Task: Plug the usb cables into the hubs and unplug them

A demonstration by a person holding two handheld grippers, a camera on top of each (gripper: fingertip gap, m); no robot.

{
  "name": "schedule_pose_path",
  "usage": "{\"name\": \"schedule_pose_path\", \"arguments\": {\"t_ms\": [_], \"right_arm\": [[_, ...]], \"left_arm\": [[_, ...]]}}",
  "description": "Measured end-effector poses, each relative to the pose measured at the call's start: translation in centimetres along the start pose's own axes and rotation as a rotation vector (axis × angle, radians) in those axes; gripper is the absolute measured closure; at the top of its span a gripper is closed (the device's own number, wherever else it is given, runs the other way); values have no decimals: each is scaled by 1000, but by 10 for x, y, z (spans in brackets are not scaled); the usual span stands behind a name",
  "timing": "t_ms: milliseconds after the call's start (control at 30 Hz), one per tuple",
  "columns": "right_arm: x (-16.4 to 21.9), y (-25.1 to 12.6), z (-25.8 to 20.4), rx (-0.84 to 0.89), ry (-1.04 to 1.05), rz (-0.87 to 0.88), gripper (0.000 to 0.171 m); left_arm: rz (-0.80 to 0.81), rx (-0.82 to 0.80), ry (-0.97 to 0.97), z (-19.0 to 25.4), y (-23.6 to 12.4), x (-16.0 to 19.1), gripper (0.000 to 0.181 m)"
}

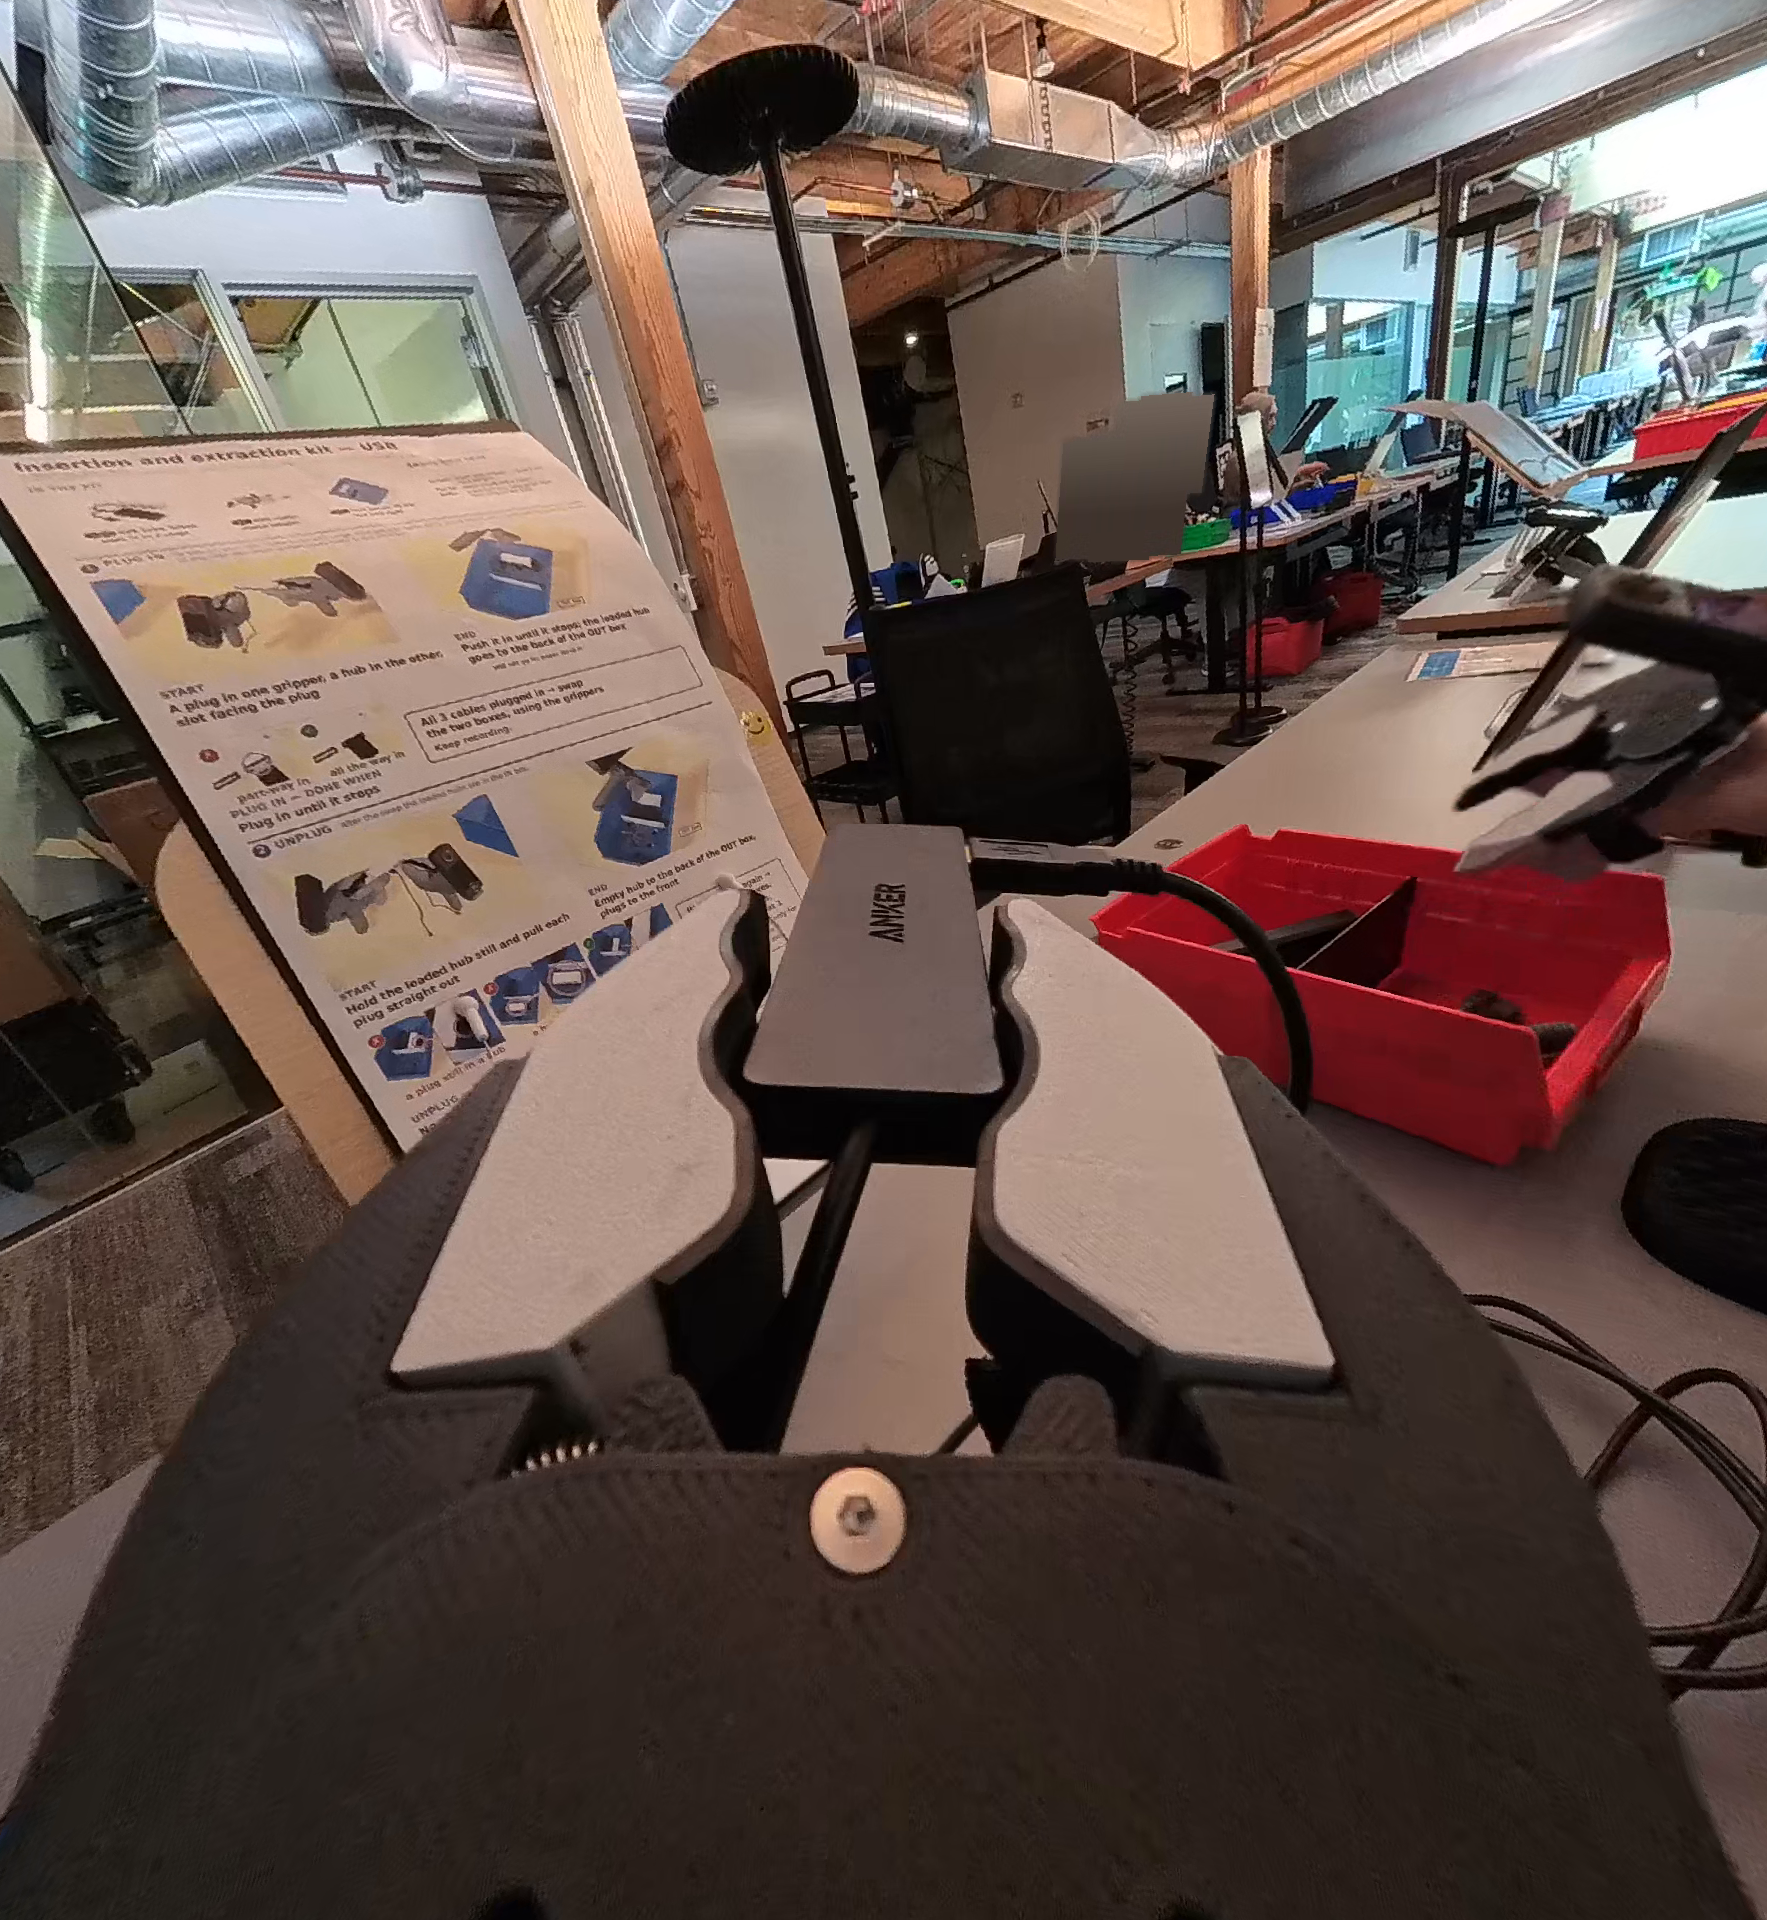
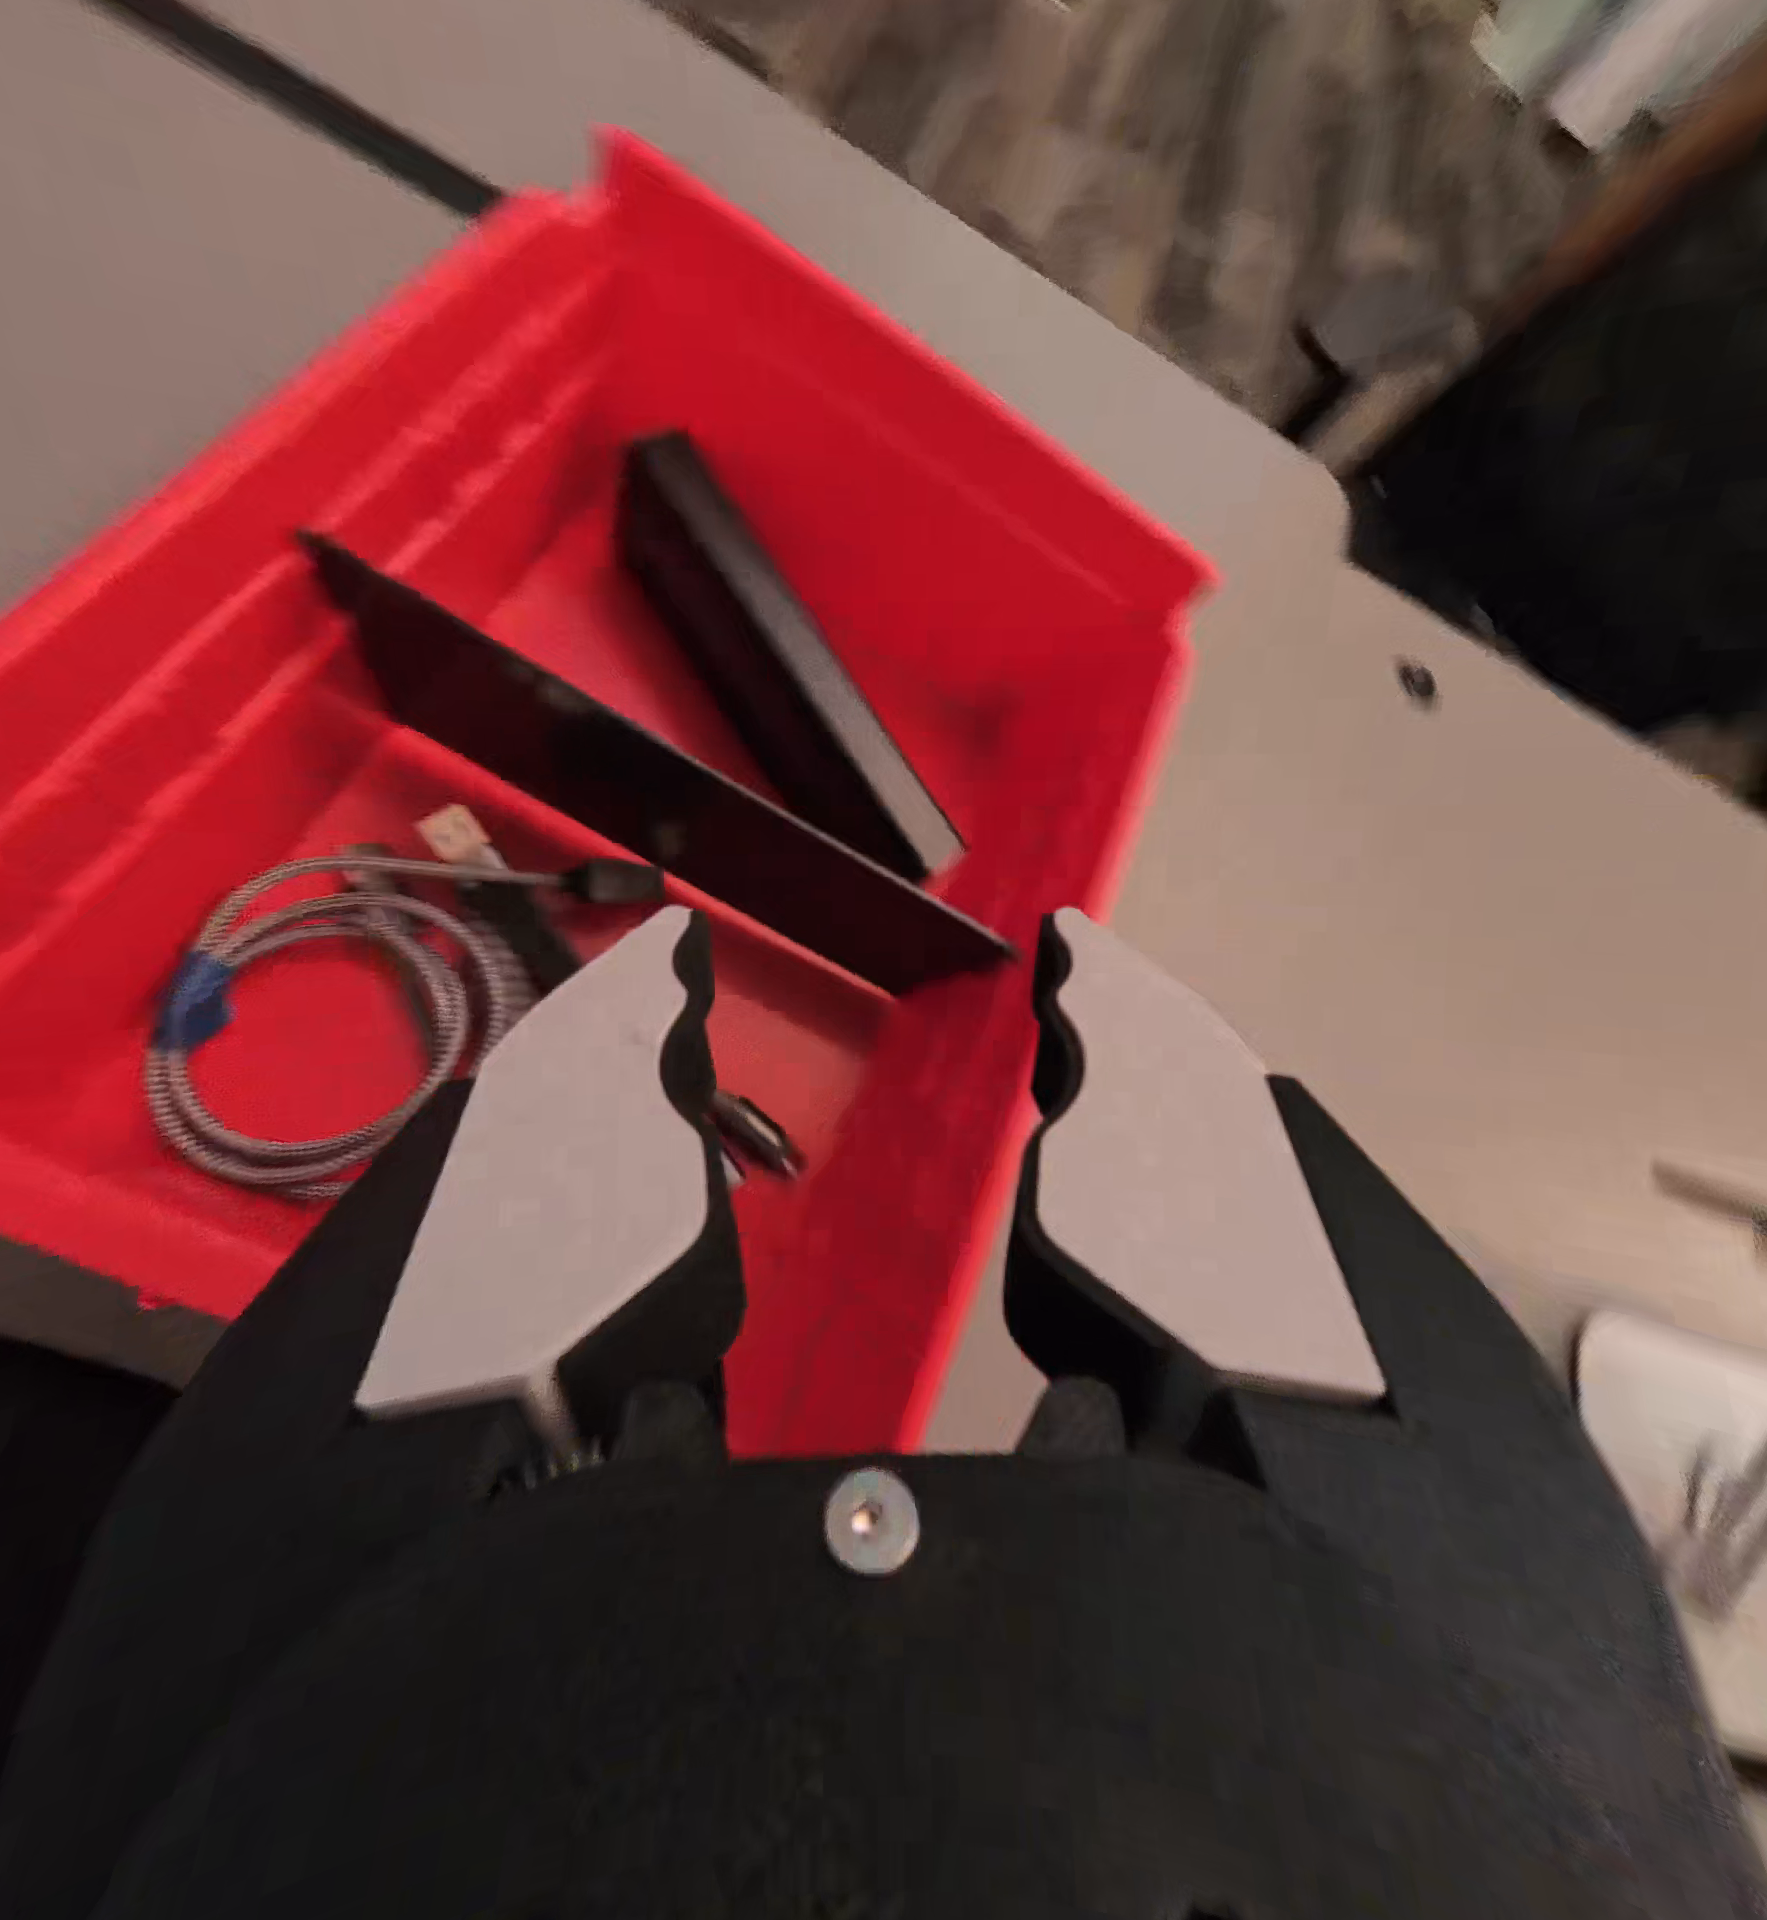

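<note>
My left gripper is shut on a dark grey USB hub and holds it above the table. A black cable is plugged into the hub's far right side and loops down. My right gripper is open and empty, hovering over a red bin; it also shows in the left wrist view. The bin has a black divider. Behind the divider lies a second dark hub. In front lie a coiled braided cable and a small plug.
A printed instruction sheet leans on a board at the left. A black stand with a round top rises behind the hub. A black oval pad and loose black cable loops lie on the grey table. One gripper's finger ends stand about 55 cm off the other's. The right tips stand about 12 cm off the small plug.
</note>
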State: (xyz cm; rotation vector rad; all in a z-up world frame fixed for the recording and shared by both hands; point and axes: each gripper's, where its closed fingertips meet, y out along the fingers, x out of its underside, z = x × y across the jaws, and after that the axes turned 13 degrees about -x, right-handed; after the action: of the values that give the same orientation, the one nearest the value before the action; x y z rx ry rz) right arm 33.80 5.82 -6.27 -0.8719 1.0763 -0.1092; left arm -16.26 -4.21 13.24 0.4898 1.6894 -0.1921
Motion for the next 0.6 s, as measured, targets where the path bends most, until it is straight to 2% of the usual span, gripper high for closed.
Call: {"name": "schedule_pose_path", "arguments": {"t_ms": [67,133,233,333,567,600], "right_arm": [[34,-9,17,26,177,-68,111],[69,-5,13,-45,323,-150,113],[104,3,5,-90,427,-224,142],[105,9,5,-121,467,-168,164],[106,11,19,-62,463,-139,163],[107,8,23,-19,442,-146,154]], "left_arm": [[5,-2,4,0,-1,-2,141],[7,-2,4,0,-2,-3,141],[5,-5,2,0,-2,-3,141],[4,-2,1,1,-1,-2,141],[-9,21,14,12,2,1,141],[-12,30,12,14,2,2,141]]}}
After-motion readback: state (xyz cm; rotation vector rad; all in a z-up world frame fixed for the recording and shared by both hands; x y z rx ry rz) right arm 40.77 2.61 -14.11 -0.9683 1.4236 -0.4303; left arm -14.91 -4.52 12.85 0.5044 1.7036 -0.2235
